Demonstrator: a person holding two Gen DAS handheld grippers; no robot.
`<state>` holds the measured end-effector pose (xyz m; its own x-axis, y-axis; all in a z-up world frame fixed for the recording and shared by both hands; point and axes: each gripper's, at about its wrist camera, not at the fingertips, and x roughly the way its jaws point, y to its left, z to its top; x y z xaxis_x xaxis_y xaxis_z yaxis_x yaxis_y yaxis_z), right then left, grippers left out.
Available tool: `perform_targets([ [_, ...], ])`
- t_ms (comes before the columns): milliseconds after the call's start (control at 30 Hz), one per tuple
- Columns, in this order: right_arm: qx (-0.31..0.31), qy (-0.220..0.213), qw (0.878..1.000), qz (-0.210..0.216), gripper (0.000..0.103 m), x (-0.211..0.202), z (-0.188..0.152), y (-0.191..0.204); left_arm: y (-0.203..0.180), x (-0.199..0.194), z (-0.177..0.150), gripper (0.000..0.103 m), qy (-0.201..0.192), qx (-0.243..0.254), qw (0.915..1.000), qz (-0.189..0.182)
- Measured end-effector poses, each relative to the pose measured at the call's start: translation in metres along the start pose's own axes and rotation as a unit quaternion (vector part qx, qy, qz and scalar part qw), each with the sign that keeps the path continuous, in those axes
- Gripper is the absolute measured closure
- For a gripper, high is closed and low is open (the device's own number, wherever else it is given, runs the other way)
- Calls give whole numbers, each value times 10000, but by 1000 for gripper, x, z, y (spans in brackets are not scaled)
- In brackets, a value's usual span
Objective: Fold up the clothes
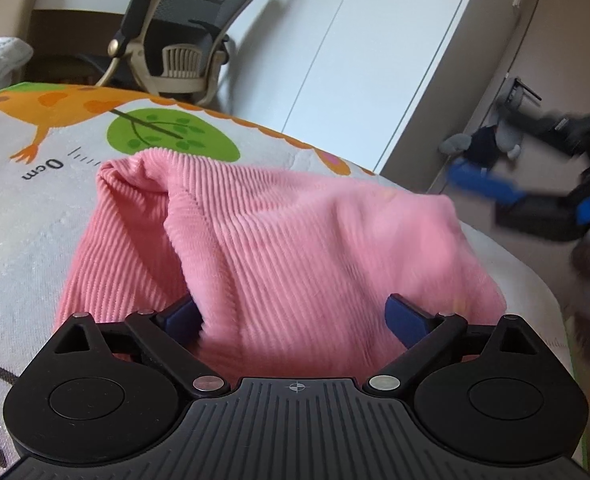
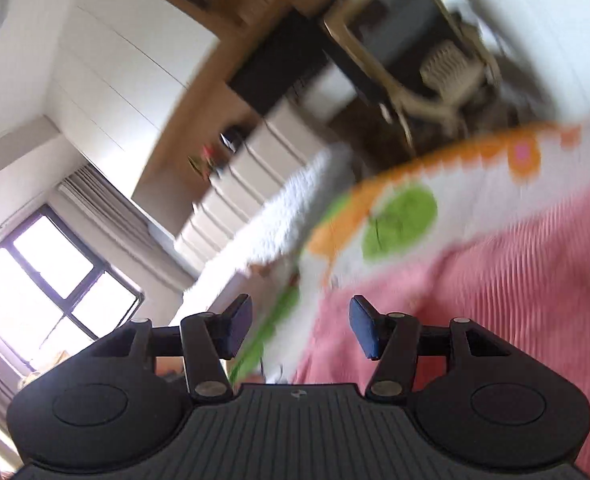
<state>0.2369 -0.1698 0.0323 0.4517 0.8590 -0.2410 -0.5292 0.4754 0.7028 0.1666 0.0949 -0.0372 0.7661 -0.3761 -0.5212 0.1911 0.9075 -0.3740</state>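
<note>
A printed play mat (image 1: 23, 216) with an orange animal and green tree covers the surface. The left gripper (image 1: 295, 316) sits low over the pink ribbed garment (image 1: 295, 248) — fingers spread wide, cloth bunched between them, not pinched. The right gripper (image 2: 301, 328), blurred at the mat's edge, is released — nothing between its pads. An office chair (image 1: 183, 36) stands beyond.

Garment (image 1: 279, 248): pink, ribbed.
Mat (image 1: 23, 216): white, orange border, green tree, orange bird.
Gripper (image 1: 295, 316) pads (image 1: 409, 318): dark blue, black body.
Chair (image 1: 183, 32): beige, grey mesh.
</note>
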Motion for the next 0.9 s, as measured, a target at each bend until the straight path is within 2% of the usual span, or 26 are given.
perform_targets([
  [67,-480,-159,9979,-398,48,-6,1,13,-1,0,0,5,4,16,10000,6],
  [133,-1121,-150,9885,-999,48,-3,-3,25,-2,0,0,5,12,42,10000,25],
  [200,-1975,1,9648,-1737,48,11,-18,35,-3,0,0,5,18,69,10000,45],
  [267,-2750,253,9352,-2216,48,28,-36,37,-4,0,-1,4,19,79,10000,55],
  [400,-3446,777,8934,-2776,48,53,-68,26,-3,1,0,4,19,70,10000,49],
  [467,-3564,808,8810,-3006,48,46,-73,20,-2,1,0,4,13,46,10000,31],
  [500,-3563,791,8795,-3052,48,40,-73,18,-2,1,1,4,10,33,10000,21],
  [600,-3324,690,8936,-2938,47,17,-70,17,-1,1,1,3,2,0,10000,-4],
  [667,-3239,727,8971,-2917,45,4,-74,14,0,1,1,3,-4,-19,10000,-19],
  [833,-3083,852,8984,-3008,41,5,-86,-3,3,-4,4,3,12,-170,9998,-38],
  [900,-3085,887,8985,-2993,38,7,-86,-4,0,-17,13,3,-133,-172,9997,-66],
])
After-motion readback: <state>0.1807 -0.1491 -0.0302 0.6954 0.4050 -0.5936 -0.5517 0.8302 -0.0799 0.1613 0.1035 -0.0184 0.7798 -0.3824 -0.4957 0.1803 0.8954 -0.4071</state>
